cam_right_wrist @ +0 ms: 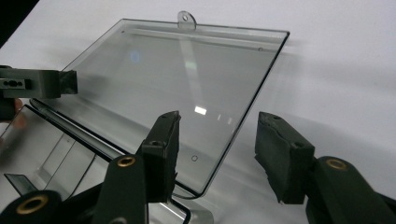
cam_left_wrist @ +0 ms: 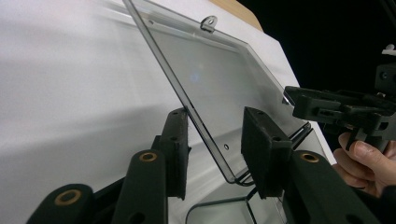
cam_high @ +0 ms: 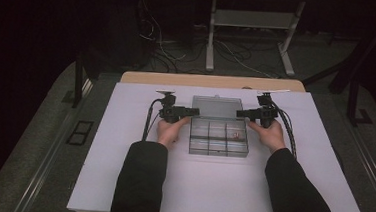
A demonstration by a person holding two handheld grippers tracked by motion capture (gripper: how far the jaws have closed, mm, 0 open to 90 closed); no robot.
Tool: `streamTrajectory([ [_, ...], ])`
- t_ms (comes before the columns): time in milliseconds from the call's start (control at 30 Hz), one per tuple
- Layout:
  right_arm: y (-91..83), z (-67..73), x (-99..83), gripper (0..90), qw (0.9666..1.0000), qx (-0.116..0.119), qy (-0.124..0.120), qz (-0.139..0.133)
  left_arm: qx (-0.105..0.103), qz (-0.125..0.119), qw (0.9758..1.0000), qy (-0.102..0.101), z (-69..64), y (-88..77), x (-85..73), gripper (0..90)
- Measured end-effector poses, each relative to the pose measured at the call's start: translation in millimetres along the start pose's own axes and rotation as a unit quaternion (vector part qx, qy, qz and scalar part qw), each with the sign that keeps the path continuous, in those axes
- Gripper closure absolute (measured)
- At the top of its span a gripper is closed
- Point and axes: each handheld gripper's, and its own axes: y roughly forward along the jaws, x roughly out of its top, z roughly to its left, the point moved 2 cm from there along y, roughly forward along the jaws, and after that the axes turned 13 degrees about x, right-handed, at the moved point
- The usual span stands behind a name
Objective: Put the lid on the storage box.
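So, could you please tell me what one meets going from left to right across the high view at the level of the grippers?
Left gripper → open lid of the clear compartment box → right gripper, all on the white table.

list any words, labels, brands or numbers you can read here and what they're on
None: no readable text in any view.
The clear compartment box and its open lid carry no print or label.
The black pads of the left gripper and the right gripper are unmarked.
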Motion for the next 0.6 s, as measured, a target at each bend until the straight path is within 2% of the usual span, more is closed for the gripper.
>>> streamTrajectory([
  [100, -1.4, 0.3, 0.5, 50.1, 1.0, 0.003, 0.001, -0.002, 0.0, -0.009, 0.9999, 0.013, -1.1, -2.1, 1.1, 64.8],
  [267, -4.0, 2.4, 1.3, 52.3, 1.0, 0.009, 0.003, -0.001, 0.001, -0.017, 0.9996, 0.022, -3.2, -6.1, 2.8, 69.5],
  [367, -6.1, 4.0, 1.4, 54.2, 0.9999, 0.014, -0.005, 0.007, 0.001, -0.024, 0.9994, 0.026, -4.4, -8.3, 3.7, 72.0],
  [433, -7.1, 5.0, 1.6, 56.6, 0.9998, 0.016, -0.004, 0.007, -0.002, -0.026, 0.9991, 0.035, -4.3, -9.8, 4.4, 73.8],
  [500, -7.4, 5.0, 1.7, 59.3, 0.9998, 0.02, -0.007, 0.006, 0.0, -0.028, 0.9991, 0.032, -5.9, -11.0, 4.4, 74.8],
  [600, -8.1, 6.8, 2.1, 65.2, 0.9995, 0.03, -0.009, 0.007, -0.001, -0.032, 0.9986, 0.042, -6.3, -12.8, 5.2, 76.4],
])
